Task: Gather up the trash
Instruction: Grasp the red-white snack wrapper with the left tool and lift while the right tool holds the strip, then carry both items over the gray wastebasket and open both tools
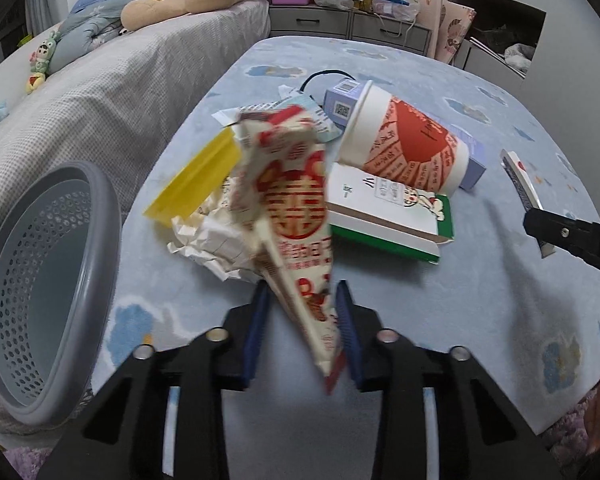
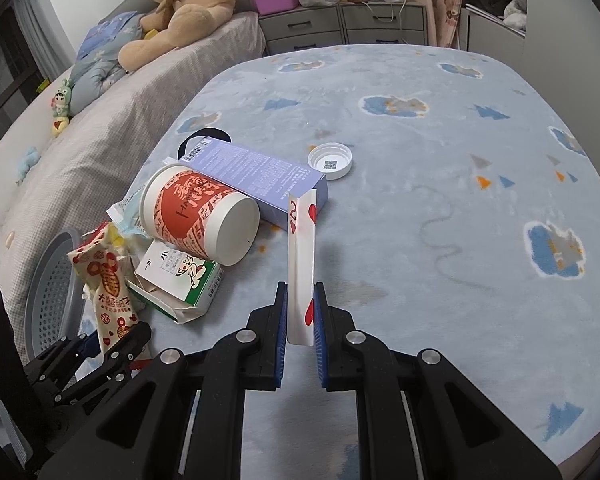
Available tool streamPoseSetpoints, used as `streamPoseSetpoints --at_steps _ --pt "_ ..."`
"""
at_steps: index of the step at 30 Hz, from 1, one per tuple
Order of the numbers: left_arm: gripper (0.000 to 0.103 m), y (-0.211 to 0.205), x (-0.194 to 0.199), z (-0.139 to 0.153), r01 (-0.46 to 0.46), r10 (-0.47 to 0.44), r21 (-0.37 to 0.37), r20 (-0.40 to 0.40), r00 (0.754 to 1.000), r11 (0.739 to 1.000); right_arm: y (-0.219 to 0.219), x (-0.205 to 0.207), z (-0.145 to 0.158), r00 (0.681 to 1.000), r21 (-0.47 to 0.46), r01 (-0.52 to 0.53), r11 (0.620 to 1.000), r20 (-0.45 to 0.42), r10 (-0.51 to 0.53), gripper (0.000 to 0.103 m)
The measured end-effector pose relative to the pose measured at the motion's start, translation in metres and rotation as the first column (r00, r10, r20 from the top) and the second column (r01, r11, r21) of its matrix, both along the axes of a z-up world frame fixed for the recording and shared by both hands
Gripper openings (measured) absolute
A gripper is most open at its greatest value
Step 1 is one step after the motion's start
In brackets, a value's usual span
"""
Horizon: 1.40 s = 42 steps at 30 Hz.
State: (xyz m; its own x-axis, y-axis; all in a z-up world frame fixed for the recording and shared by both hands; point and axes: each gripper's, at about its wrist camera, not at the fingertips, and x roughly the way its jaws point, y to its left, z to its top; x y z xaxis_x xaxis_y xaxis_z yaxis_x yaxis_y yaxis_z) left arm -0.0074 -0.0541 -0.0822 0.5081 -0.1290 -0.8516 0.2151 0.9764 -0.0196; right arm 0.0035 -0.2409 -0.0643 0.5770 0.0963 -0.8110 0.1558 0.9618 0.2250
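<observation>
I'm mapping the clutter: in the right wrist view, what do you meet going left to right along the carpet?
Grey basket → snack wrapper in the left claw → green-and-white carton → red-and-white paper cup → playing card in the right claw → white bottle cap.

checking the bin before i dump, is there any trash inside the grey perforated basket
No, the grey perforated plastic basket shows only its bare holed wall and bottom inside.

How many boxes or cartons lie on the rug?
2: a purple box behind the paper cup, and a green-and-white carton under the cup's near side. The pile could hide more.
</observation>
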Motion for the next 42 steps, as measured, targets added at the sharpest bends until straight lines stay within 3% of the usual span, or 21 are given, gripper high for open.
streamPoseSetpoints --at_steps 5,12,18,24,32,42 --pt "0.014 -0.004 -0.01 0.006 0.035 -0.034 -0.01 0.016 0.999 0.999 0.002 -0.001 0.003 1.0 -0.006 0.0 1.0 0.011 0.0 0.013" --pt "0.014 0.001 -0.023 0.025 0.06 -0.057 -0.04 0.067 0.996 0.997 0.006 -0.002 0.007 1.0 -0.013 0.002 1.0 0.023 -0.002 0.013" --pt "0.014 0.028 -0.022 0.06 0.037 -0.026 -0.077 0.129 0.991 0.996 0.02 -0.003 0.019 0.998 -0.023 -0.011 1.0 0.054 0.012 0.013" --pt "0.014 0.074 -0.014 0.088 -0.019 0.037 -0.109 0.163 0.986 0.994 0.05 0.003 0.031 0.994 -0.016 -0.066 0.998 0.085 0.067 0.013" --pt "0.014 0.139 0.004 0.09 -0.143 0.154 -0.079 0.155 0.976 0.987 0.11 0.019 0.046 0.975 -0.008 -0.196 0.981 0.108 0.196 0.013" --pt "0.014 0.21 0.007 0.07 -0.304 0.304 -0.026 0.135 0.943 0.952 0.214 0.043 0.05 0.896 -0.017 -0.436 0.9 0.087 0.436 0.013"
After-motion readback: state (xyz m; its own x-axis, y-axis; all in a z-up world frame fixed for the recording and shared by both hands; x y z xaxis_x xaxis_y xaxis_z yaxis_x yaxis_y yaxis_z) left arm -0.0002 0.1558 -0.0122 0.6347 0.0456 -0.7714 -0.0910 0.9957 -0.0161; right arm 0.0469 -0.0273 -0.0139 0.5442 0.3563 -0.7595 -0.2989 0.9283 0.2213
